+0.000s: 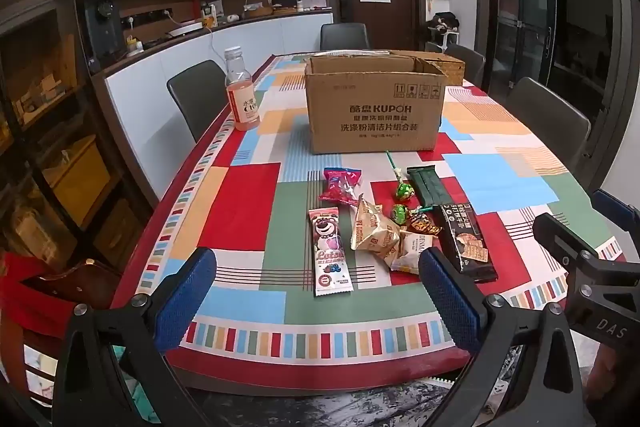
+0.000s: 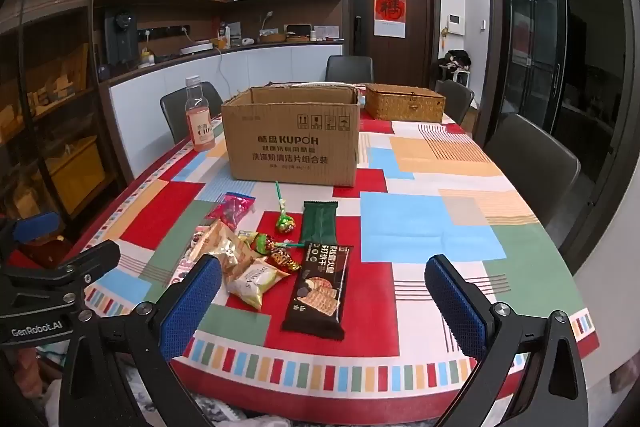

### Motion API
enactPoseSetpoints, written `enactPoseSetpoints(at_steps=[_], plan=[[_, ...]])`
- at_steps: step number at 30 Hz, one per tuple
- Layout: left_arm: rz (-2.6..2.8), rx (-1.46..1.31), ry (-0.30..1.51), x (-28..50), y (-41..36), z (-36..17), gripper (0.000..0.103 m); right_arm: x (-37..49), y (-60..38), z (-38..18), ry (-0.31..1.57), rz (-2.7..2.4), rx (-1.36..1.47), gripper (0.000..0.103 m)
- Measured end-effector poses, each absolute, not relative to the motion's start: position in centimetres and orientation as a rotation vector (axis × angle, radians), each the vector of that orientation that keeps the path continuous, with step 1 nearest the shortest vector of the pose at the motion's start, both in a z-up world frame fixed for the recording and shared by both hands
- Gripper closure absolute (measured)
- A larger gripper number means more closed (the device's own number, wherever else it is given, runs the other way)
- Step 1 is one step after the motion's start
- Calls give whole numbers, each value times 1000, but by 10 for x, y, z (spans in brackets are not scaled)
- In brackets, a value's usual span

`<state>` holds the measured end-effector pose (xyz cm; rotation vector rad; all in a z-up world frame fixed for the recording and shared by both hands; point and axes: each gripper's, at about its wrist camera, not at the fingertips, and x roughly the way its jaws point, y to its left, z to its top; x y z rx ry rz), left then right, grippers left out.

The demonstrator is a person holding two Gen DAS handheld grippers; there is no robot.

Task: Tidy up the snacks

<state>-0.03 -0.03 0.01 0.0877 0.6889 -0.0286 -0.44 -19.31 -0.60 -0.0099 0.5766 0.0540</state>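
Plainly, in the left wrist view the left gripper (image 1: 318, 291) was spread to its widest and nothing was held; its right pad overlapped a cream snack pouch (image 1: 412, 251) in view, contact unclear. A pink bear wafer packet (image 1: 329, 253) was seen between the fingers, near the table (image 1: 240, 315) edge. In the right wrist view the right gripper (image 2: 324, 301) was likewise fully spread and empty, a black cracker packet (image 2: 320, 289) lying between its fingers. Bare cloth was left to the right, and the open cardboard box (image 2: 292, 143) stood behind the snacks.

Open left tool (image 1: 318, 277) above snack packets (image 1: 376, 231), cardboard box (image 1: 376, 107) beyond.
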Motion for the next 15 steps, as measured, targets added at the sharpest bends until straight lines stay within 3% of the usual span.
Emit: enactPoseSetpoints(at_steps=[15], plan=[[-40, 79, 679, -3, 0, 4, 0, -4, -193, -7, 582, 55, -12, 1]])
